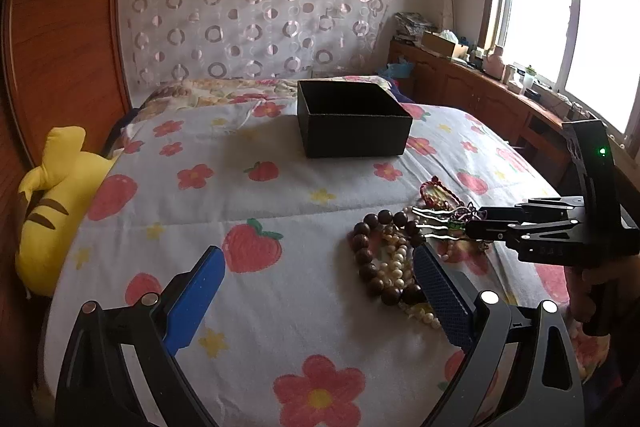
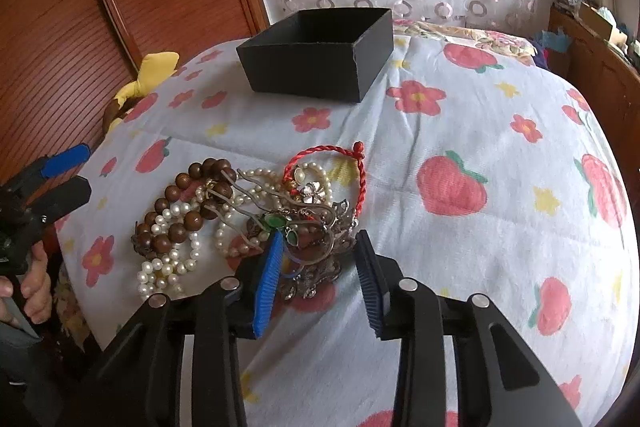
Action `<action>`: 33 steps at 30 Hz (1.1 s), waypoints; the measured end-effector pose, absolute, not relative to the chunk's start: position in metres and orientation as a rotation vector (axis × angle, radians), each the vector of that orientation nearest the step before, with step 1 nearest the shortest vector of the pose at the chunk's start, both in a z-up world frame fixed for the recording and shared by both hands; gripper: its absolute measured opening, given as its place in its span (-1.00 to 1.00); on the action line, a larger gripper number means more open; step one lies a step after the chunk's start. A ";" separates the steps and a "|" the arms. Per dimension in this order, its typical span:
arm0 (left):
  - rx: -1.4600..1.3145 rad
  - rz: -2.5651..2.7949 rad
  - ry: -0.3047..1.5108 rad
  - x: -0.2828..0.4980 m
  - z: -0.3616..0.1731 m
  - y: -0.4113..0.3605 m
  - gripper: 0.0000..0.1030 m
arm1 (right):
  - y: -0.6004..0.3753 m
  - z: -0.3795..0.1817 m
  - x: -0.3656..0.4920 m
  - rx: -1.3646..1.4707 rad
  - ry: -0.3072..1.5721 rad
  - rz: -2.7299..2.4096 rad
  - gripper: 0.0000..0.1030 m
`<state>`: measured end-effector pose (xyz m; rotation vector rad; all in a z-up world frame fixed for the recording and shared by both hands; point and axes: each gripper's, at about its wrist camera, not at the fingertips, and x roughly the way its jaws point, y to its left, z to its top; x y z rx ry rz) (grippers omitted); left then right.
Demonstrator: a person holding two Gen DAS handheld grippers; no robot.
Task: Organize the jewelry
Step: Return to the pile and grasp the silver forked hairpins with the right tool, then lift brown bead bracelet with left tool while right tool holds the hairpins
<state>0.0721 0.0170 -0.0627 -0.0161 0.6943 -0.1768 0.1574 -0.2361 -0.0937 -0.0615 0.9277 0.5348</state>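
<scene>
Blue-padded fingers point(image 2: 267, 279) of the right gripper point(image 2: 318, 279) are being held partly open just above the near edge of the jewelry pile point(image 2: 248, 215), with silver filigree ornaments point(image 2: 316, 267) lying in the gap between the pads; whether the pads are touching them cannot be told, and nothing is being lifted. A wavy hair fork point(image 2: 256, 195) with a green stone is being seen slanting across the pile, beside a string of white pearls point(image 2: 172, 263), dark wooden beads point(image 2: 180, 199) and a red cord bracelet point(image 2: 352, 167). All of it is being left loose on the flowered bedspread point(image 2: 480, 131), to the near left of the open black box point(image 2: 316, 55), which is being kept well apart, farther up the bed.

From the left wrist view, the left gripper point(image 1: 316, 291) is being held wide open over bare bedspread, nothing being gripped, its right pad point(image 1: 440, 295) overlapping the wooden beads in the picture. A yellow plush toy point(image 1: 56, 195) is being seen at the left edge of the bed, against the wooden headboard point(image 1: 60, 39).
</scene>
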 end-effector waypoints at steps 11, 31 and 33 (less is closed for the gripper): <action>-0.010 -0.179 0.709 0.077 -0.068 0.012 0.78 | -0.254 -0.069 0.139 -0.049 0.843 0.566 -0.80; -0.001 -0.361 0.910 0.142 -0.096 -0.013 -0.31 | -0.308 -0.056 0.107 -0.045 0.789 0.482 -0.82; 0.020 -0.366 0.930 0.147 -0.098 -0.018 -0.31 | -0.309 -0.056 0.106 -0.054 0.787 0.474 -0.82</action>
